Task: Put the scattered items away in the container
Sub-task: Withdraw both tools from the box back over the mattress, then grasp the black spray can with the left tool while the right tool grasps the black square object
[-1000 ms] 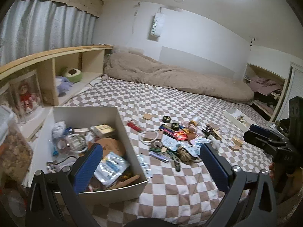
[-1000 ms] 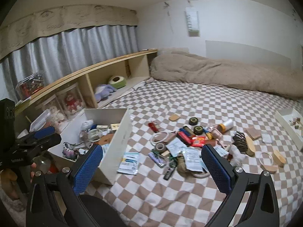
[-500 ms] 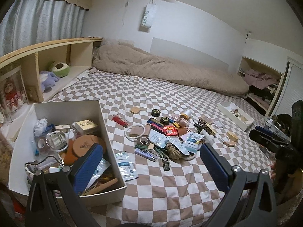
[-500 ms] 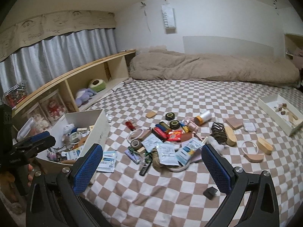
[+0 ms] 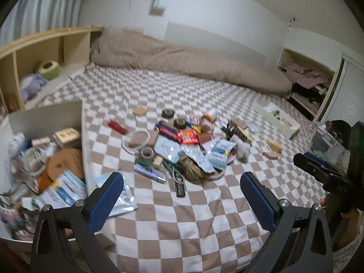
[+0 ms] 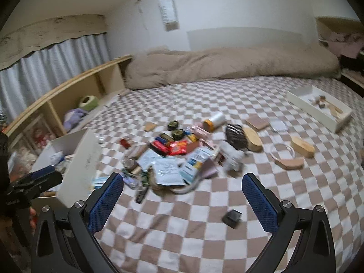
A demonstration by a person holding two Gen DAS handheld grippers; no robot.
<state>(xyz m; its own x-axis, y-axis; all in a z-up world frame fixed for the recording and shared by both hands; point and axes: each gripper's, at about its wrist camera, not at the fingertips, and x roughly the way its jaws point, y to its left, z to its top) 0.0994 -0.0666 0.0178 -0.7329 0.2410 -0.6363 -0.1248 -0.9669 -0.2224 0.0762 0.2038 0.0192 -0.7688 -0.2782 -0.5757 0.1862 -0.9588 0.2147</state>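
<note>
**Both grippers wide open, empty, above the checked bedspread**

Left gripper (image 5: 182, 188): blue-padded fingers (image 5: 107, 195) spread fully apart, nothing between them, raised over the checked bedspread (image 5: 182, 227). Directly ahead at 12 o'clock, close beyond the fingertips: the pile of scattered items (image 5: 186, 150) — a coil of rope (image 5: 190, 167), white and blue sachets (image 5: 219, 155), a roll of brown tape (image 5: 147, 152), a dark slim remote-like stick (image 5: 179, 185) nearest of all. At 9 to 10 o'clock, just beside the left finger: the white container (image 5: 47, 116), already crowded with packets and a round brown lid. Flat silver-blue packet (image 5: 120, 198) on the bedspread against the container's near wall, partly hidden behind the left finger. At 3 o'clock: the other gripper, black, held in a hand at the frame edge.

Right gripper (image 6: 182, 193): fingers (image 6: 259, 200) likewise at full spread, grasping nothing. Same pile (image 6: 177, 159) at 12 o'clock, slightly left of centre, near the fingertips. Small dark square object (image 6: 232, 218) alone on the bedspread between the fingers, toward 1 o'clock. Container (image 6: 79, 157) at 10 o'clock, beside the left finger. Wooden blocks (image 6: 302, 146) and a white ring (image 6: 282, 151) at 2 o'clock, apart from the pile. Shallow white tray (image 6: 318, 111) farther off at 1 to 2 o'clock. Tan duvet (image 6: 227, 66) bunched along the far wall at 12 o'clock. Both views motion-blurred; finer labels unreadable.
</note>
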